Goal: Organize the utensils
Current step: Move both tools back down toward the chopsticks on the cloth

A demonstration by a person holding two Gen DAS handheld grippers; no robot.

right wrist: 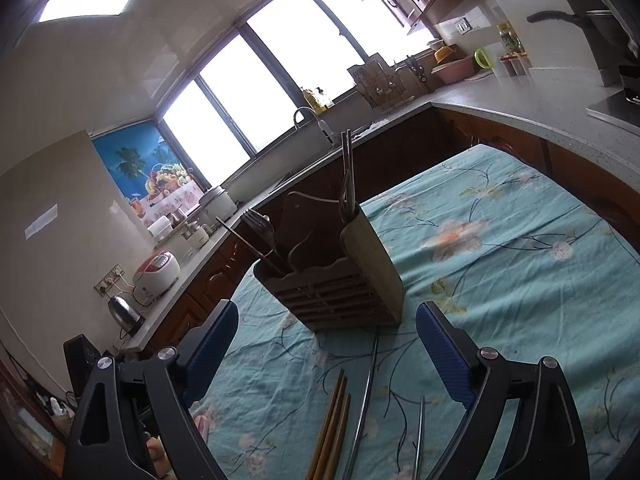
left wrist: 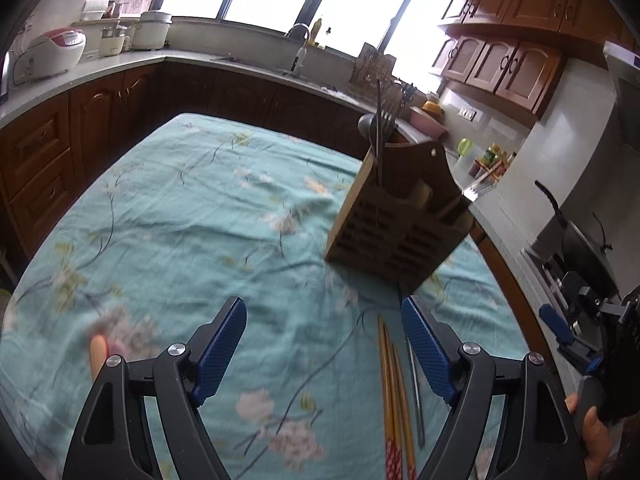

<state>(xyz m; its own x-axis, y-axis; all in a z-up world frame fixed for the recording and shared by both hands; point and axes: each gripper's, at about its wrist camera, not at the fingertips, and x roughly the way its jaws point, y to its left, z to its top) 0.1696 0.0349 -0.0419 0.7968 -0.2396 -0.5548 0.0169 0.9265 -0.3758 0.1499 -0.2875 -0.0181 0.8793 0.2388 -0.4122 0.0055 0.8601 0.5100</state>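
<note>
Flat on the teal floral tablecloth (left wrist: 192, 208), just this side of the slatted wooden utensil caddy (left wrist: 394, 224): bamboo chopsticks (left wrist: 394, 392), slim, tan, red-patterned at the near ends, beside thin metal chopsticks (left wrist: 416, 396). Between the spread jaws of the left gripper (left wrist: 324, 316), toward its right finger, untouched. Likewise below the wide-open, empty right gripper (right wrist: 328, 316). Upright in the caddy's left compartment, a steel fork (left wrist: 390, 120) and a spoon (left wrist: 366, 126). Beyond, dark wood cabinets (left wrist: 120, 108) under a pale stone counter.
</note>
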